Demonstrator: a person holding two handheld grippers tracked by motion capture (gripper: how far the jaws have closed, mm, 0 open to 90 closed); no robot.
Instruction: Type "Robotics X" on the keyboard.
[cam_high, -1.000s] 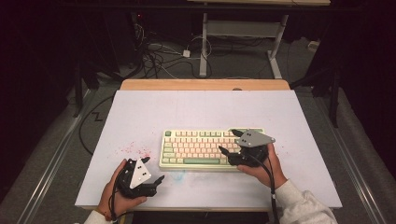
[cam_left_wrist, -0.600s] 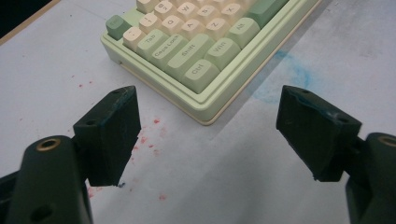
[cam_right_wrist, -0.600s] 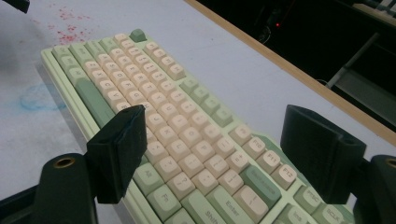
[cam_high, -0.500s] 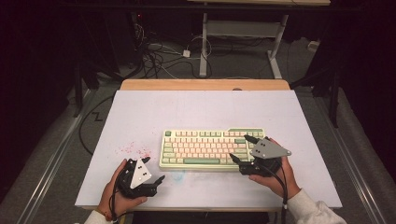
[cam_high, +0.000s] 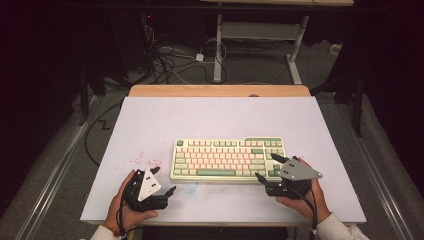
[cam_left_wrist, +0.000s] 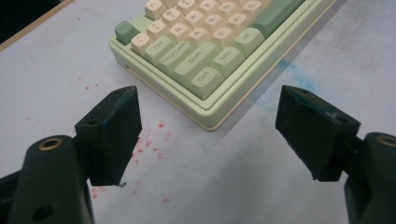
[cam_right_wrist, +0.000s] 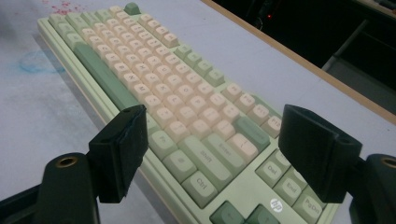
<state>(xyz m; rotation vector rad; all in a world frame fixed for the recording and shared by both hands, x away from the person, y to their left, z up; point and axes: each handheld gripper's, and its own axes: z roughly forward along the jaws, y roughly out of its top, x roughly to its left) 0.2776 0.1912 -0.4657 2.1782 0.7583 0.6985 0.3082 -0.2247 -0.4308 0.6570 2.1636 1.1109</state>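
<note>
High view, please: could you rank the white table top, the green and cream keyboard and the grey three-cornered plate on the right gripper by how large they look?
1. White table top, by far the largest.
2. Green and cream keyboard.
3. Grey three-cornered plate on the right gripper, smallest, though it sits higher and nearer the camera.

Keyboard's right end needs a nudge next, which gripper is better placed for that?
Right. The right gripper is open at the keyboard's right end, jaws over its corner keys. The left gripper sits off the opposite corner.
</note>
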